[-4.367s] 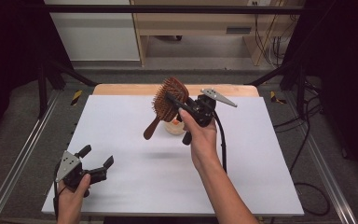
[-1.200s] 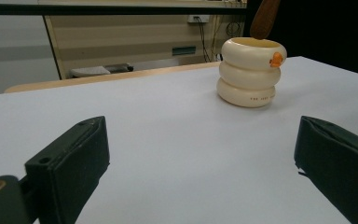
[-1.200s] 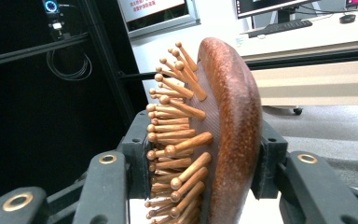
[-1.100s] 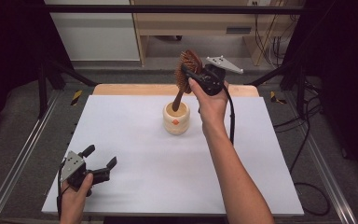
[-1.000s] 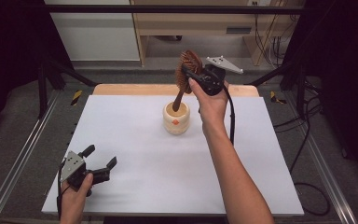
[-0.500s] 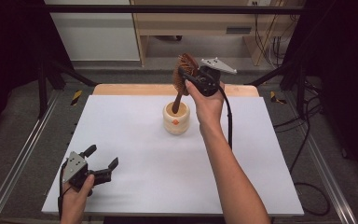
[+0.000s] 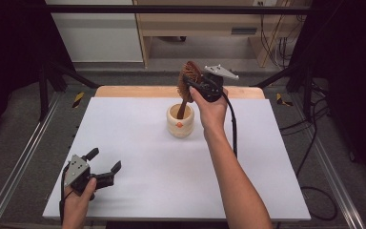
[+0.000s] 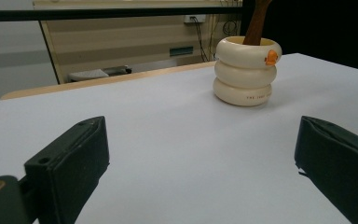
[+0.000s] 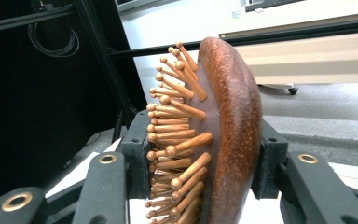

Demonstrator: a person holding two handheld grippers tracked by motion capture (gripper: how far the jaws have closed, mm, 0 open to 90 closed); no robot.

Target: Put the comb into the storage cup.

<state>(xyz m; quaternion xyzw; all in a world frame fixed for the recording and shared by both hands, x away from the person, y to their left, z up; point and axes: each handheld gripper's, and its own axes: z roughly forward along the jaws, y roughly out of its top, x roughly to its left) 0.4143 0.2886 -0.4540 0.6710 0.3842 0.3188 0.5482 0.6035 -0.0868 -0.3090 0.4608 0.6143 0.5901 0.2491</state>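
**A:** Since the earlier shots, the right gripper (image 7: 195, 85) has swung the wooden hairbrush (image 7: 188, 81) up from lying tilted across the cup and stood it handle-down inside. Its jaws are clamped on the brush head, one on the bristle side and one on the smooth back, pretty clear in the right gripper view (image 9: 205, 154).

**B:** Yep, and the handle tip sits inside the cream ribbed cup (image 7: 180, 121), head sticking out above the rim. That cup stands toward the far middle of the white table (image 7: 138, 186).

**A:** And the left gripper (image 7: 106, 164)?

**B:** Hasn't budged, parked low at the near left corner, jaws spread wide, nothing between them. Its view looks at the cup (image 8: 247, 70), well apart.
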